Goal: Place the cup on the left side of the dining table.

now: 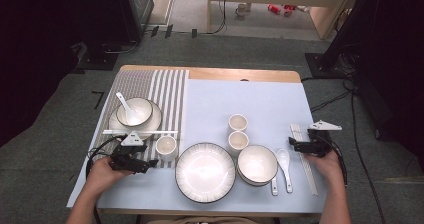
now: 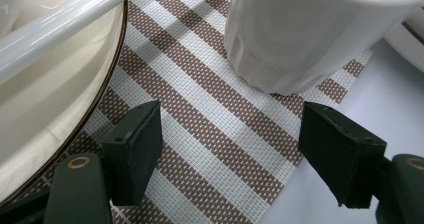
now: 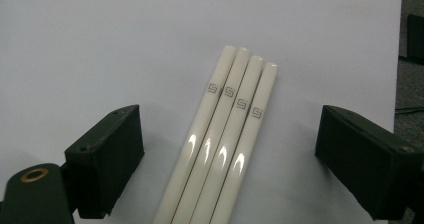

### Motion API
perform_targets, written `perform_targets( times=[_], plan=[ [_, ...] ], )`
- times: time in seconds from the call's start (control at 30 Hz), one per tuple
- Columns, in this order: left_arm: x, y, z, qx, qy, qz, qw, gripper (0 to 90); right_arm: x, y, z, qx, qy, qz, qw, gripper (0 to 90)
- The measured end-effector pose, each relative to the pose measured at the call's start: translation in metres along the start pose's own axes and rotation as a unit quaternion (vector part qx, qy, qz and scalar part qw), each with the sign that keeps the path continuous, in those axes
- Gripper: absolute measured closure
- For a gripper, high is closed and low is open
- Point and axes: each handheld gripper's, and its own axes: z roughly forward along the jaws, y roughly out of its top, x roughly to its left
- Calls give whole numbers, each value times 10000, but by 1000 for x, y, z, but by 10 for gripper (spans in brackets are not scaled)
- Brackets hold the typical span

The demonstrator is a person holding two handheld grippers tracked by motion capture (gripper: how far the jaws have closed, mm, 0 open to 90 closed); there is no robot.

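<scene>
The small white cup [image 2: 305, 34] stands on the striped mat [image 2: 200, 124], near its corner, just in front of the left gripper [image 2: 235, 154]. That gripper's two black jaws are wide apart and hold nothing; the cup is past their tips, not touching them. Beside the cup a white chopstick [image 2: 60, 24] lies across a plate [image 2: 45, 119].

On the other side of the table, four white chopsticks [image 3: 230, 134] lie side by side on the pale blue cloth [image 3: 100, 44]. The right gripper [image 3: 227, 159] is over them with its jaws wide apart, and the sticks lie between the jaws, touching neither one
</scene>
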Motion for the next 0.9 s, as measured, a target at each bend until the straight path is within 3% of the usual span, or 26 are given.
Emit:
perform_targets(
  times=[0.17,0.33,0.5,0.6,0.9],
  plan=[
    [-3,-1,2,-20,32,104,9999,209,0,0,0,0,1,0,10000,115],
    [-11,-9,4,-220,302,338,9987,197,0,0,0,1,0,1,10000,115],
    [-11,-10,4,-271,296,299,9987,194,0,0,0,0,0,4,10000,115],
    [-11,-16,5,-494,298,295,9979,193,0,0,0,0,0,4,10000,114],
    [-12,-21,5,-720,305,262,9966,192,0,0,0,2,2,8,10000,114]
  ],
)
